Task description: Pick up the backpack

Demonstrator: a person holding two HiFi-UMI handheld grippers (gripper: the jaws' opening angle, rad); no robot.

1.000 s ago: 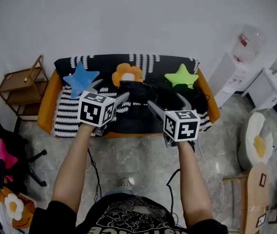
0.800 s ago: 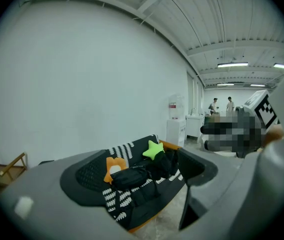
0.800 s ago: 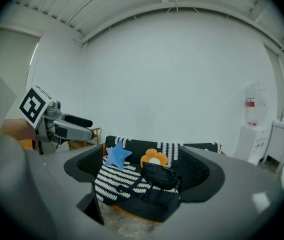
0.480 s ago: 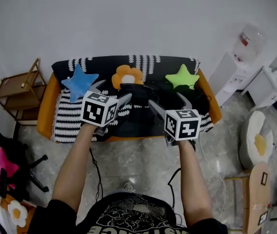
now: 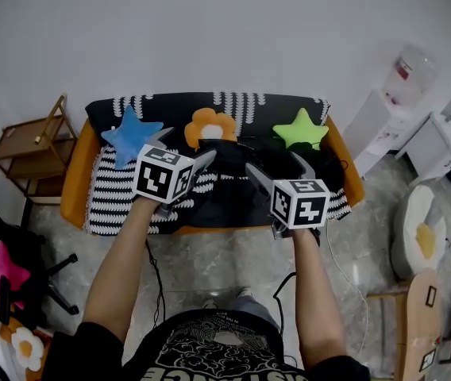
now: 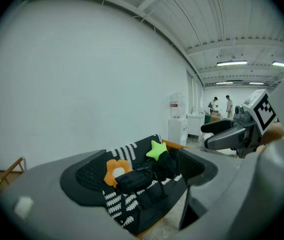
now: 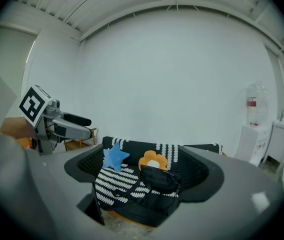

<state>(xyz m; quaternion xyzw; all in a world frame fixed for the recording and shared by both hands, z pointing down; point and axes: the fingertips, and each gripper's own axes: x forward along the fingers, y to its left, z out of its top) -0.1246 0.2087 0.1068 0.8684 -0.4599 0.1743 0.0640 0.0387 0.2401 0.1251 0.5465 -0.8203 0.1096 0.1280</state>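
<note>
The black backpack [image 5: 227,163] lies on the seat of an orange sofa [image 5: 73,182] with a black-and-white striped cover, below an orange flower cushion [image 5: 211,125]. It also shows in the left gripper view as the backpack [image 6: 133,178] and in the right gripper view as the backpack [image 7: 159,179]. My left gripper [image 5: 183,149] and right gripper [image 5: 279,168] hover side by side in front of the sofa, short of the bag. Both are open with nothing between the jaws. Each gripper view frames the bag between the wide-spread jaws of the left gripper [image 6: 142,173] and the right gripper [image 7: 144,170].
A blue star cushion [image 5: 131,132] and a green star cushion [image 5: 300,128] flank the flower. A wooden shelf [image 5: 32,145] stands left of the sofa, a water dispenser [image 5: 391,101] to its right. A black chair with a pink star [image 5: 5,260] sits at the near left.
Both grippers have drifted slightly forward toward the sofa, and the view has shifted a little with them. Their jaws stay as wide as before.
</note>
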